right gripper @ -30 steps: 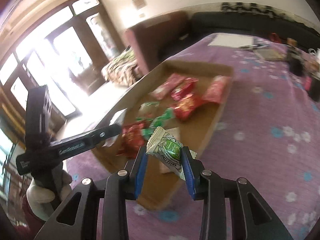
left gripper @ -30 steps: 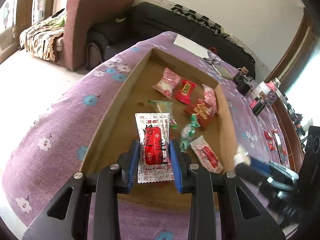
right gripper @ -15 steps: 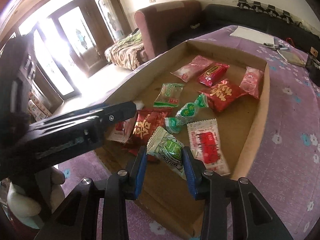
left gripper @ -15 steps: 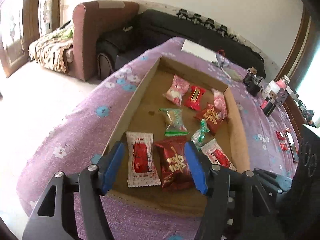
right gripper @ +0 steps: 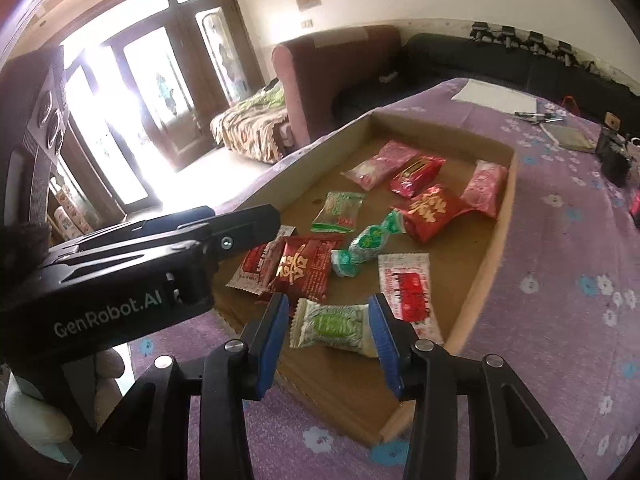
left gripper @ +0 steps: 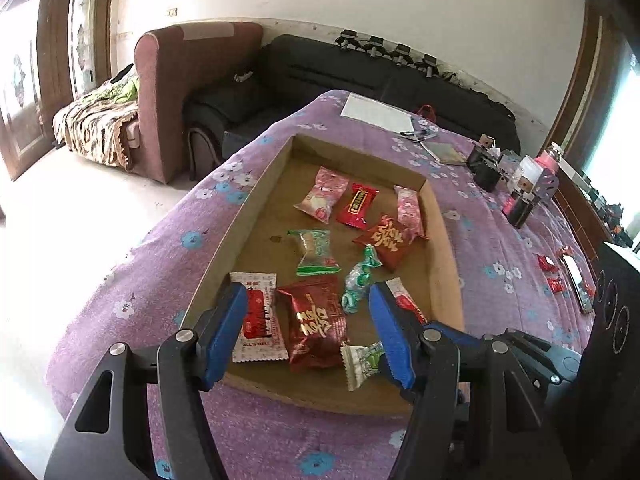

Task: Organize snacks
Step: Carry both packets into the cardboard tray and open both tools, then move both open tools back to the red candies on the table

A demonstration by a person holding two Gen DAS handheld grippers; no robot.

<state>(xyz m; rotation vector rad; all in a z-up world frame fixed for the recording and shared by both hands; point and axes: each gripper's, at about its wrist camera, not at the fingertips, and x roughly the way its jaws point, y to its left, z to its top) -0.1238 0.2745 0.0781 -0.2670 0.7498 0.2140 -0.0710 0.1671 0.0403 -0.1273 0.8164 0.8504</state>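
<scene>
A shallow cardboard box (left gripper: 248, 208) (right gripper: 496, 240) on the purple cloth holds several wrapped snacks in red, pink and green. My left gripper (left gripper: 308, 300) hangs open above the box's near end, over a white-and-red packet (left gripper: 258, 316) and a dark red packet (left gripper: 316, 324), and holds nothing. My right gripper (right gripper: 328, 308) is low over the near right corner of the box, its jaws opening. A green-and-white candy packet (right gripper: 336, 326) (left gripper: 362, 362) lies between them, with a small gap at the left pad.
The left gripper's black body (right gripper: 140, 264) crosses close on the right gripper's left. Loose red candies (left gripper: 546, 264) lie on the cloth right of the box. Paper (left gripper: 376, 114), pens and dark gadgets (left gripper: 486, 168) sit farther back. A sofa stands beyond the table.
The left gripper let go of the white-and-red packet, opened wide and rose back. The right gripper carried the green-and-white packet over the box, lowered it, and its jaws spread.
</scene>
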